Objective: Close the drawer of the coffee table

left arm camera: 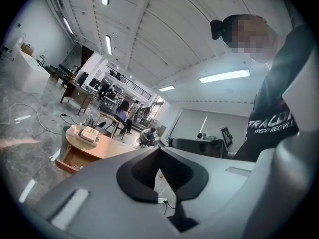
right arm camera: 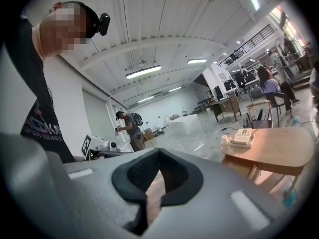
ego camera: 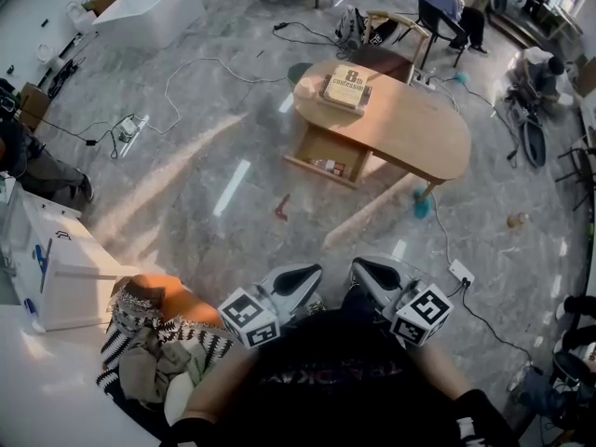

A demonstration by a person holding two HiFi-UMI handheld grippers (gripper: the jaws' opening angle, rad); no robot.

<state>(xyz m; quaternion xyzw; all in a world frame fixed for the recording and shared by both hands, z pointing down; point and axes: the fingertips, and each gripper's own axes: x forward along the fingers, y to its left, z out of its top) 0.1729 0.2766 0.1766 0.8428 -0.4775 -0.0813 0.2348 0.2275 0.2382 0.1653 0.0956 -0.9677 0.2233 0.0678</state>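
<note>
The oval wooden coffee table (ego camera: pixel 410 124) stands on the marble floor a few steps ahead of me. Its drawer (ego camera: pixel 328 156) is pulled out toward the near left, with small items inside. A book (ego camera: pixel 346 88) lies on the tabletop. My left gripper (ego camera: pixel 300 276) and right gripper (ego camera: pixel 369 270) are held close to my body, side by side, both shut and empty, far short of the table. The left gripper view shows the table (left arm camera: pixel 99 147) and open drawer (left arm camera: pixel 69 162) beyond the shut left gripper (left arm camera: pixel 160 149). In the right gripper view the table (right arm camera: pixel 279 146) sits right of the shut right gripper (right arm camera: pixel 158 151).
A small red object (ego camera: pixel 282 207) lies on the floor between me and the drawer. Cables and a power strip (ego camera: pixel 463 272) run at the right. A white cabinet (ego camera: pixel 56 264) and a heap of clothes (ego camera: pixel 158 343) sit at my left. People sit beyond the table.
</note>
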